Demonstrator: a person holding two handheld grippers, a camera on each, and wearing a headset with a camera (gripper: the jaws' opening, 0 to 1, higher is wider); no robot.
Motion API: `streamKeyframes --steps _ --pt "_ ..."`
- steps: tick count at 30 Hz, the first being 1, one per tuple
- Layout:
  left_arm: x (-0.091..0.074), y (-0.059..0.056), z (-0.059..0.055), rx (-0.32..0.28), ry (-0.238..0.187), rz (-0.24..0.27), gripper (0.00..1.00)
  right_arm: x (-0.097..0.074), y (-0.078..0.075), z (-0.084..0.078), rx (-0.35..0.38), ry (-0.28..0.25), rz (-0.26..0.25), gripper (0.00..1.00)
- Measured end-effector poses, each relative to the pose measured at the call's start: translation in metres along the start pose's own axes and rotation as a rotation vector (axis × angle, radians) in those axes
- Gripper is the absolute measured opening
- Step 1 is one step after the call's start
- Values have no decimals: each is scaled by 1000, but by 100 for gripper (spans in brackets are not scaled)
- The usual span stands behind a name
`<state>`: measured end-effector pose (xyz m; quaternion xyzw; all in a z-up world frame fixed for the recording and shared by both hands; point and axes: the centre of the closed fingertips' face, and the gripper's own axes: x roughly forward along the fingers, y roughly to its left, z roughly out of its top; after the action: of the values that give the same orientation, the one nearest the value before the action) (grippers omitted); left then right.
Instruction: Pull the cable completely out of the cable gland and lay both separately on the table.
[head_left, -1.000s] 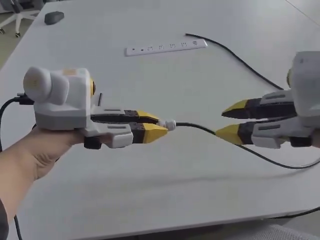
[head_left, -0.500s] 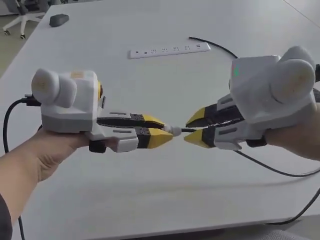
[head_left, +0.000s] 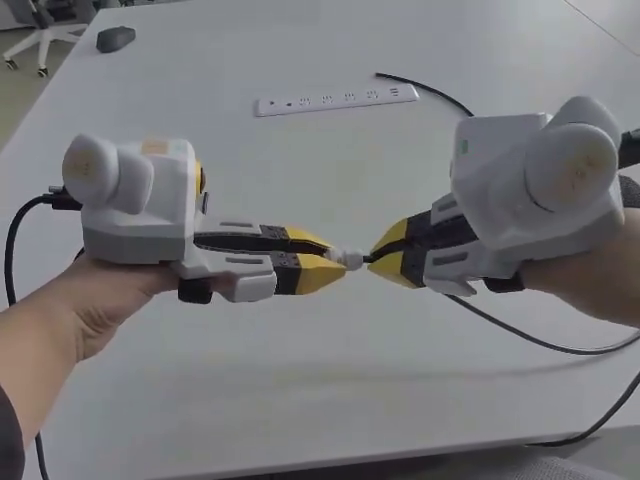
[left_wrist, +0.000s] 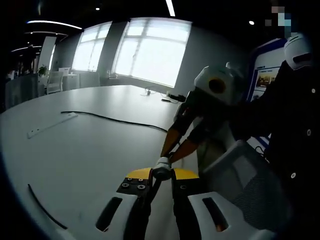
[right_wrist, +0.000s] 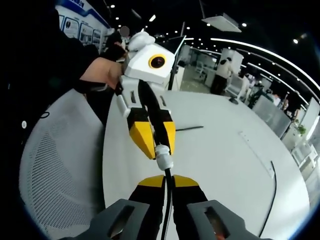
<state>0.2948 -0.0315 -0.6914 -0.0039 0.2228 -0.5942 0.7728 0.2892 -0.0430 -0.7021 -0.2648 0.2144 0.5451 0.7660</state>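
Office: big white mtg table (head_left: 300, 350), power strip (head_left: 335, 98), swivel chair (head_left: 30, 40), ceiling strip lights (left_wrist: 170, 7).

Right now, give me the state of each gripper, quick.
Left gripper: shut on the cable gland.
Right gripper: shut on the cable, close beside the gland.

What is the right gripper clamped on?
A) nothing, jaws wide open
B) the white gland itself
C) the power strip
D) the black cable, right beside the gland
D: the right gripper has its jaws closed on the black cable just beside the white cable gland, which the left gripper holds at its tips, above the table.
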Motion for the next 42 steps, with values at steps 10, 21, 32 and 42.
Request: streamKeyframes --steps 10,21,32,42 --pt "-1 5 -1 -9 -4 16 15 -9 -11 -16 64 20 -50 0" --pt "1 6 -2 -14 -6 27 15 -21 -18 -42 152 40 -89 0" --pt "-4 9 -5 -12 4 43 15 -35 -32 -78 234 83 -161 0" --pt "-10 13 -9 -29 3 67 15 -53 -49 -113 347 102 -220 0"
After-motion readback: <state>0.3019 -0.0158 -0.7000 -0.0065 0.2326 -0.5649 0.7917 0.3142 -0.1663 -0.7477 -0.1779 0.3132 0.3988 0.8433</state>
